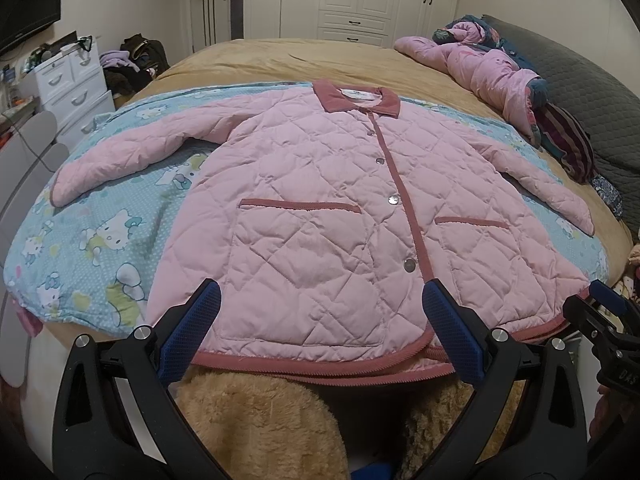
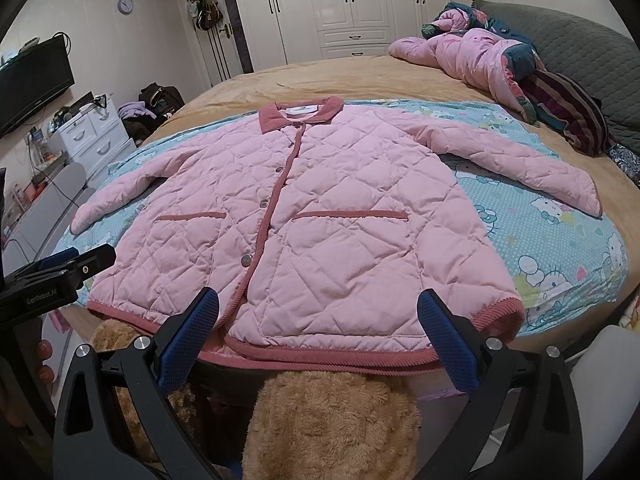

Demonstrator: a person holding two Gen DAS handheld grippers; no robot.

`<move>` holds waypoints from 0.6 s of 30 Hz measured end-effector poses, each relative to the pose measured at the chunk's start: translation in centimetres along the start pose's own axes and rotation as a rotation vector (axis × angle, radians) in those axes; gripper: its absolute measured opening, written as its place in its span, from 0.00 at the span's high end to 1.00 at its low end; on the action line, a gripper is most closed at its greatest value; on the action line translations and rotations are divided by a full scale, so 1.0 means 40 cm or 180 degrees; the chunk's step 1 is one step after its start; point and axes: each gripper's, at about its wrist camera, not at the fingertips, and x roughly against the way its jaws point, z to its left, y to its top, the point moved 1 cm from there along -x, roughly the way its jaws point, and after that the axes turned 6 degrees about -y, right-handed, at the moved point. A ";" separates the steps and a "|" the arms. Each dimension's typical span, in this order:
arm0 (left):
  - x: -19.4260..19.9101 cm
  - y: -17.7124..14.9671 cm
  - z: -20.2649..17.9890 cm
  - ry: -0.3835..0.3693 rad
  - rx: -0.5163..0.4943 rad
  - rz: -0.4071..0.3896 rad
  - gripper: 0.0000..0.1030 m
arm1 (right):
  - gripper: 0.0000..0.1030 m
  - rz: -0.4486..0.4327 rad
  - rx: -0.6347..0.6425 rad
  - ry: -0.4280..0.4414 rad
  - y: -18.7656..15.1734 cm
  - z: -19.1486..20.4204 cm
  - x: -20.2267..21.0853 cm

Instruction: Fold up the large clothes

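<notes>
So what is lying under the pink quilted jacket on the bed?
The pink quilted jacket lies on a light blue cartoon-print sheet, over a tan blanket. What is directly beneath its body is covered.

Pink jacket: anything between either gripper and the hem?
Nothing visible. The pink jacket lies flat and buttoned; left gripper and right gripper are both open at its hem, nothing lying on it.
</notes>
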 end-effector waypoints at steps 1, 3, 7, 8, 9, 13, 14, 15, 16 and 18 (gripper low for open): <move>0.000 0.000 0.000 0.0001 -0.0001 0.0000 0.08 | 0.04 0.0003 0.0001 -0.0009 0.000 0.001 0.001; 0.000 0.001 0.000 0.0000 -0.0001 0.0004 0.08 | 0.04 0.0008 -0.0006 -0.0014 0.000 0.000 0.000; 0.000 -0.001 0.000 0.0001 0.0004 -0.0003 0.08 | 0.04 0.0009 -0.0003 -0.0011 0.001 0.001 0.000; 0.000 -0.001 0.000 0.0002 0.0004 -0.0003 0.08 | 0.04 0.0011 -0.0003 -0.0010 0.001 0.000 -0.001; 0.000 0.002 0.000 0.0000 0.0004 0.0001 0.08 | 0.04 0.0013 -0.0003 -0.0013 0.001 0.000 -0.001; -0.005 0.013 0.000 -0.0007 -0.0014 0.0008 0.08 | 0.04 0.0035 0.0011 0.0016 0.005 0.003 -0.011; -0.006 0.018 -0.001 -0.0010 -0.0017 0.0006 0.08 | 0.04 0.0034 0.0013 0.0017 0.009 0.003 -0.012; -0.011 0.021 -0.006 -0.0011 -0.0025 0.0004 0.08 | 0.04 0.0036 0.0014 0.0019 0.014 0.003 -0.015; -0.017 0.024 -0.010 -0.0010 -0.0032 0.0004 0.08 | 0.04 0.0044 0.0021 0.0029 0.018 0.005 -0.018; -0.031 0.032 -0.023 -0.0016 -0.0050 -0.0005 0.08 | 0.04 0.0032 0.0021 0.0032 0.030 0.005 -0.021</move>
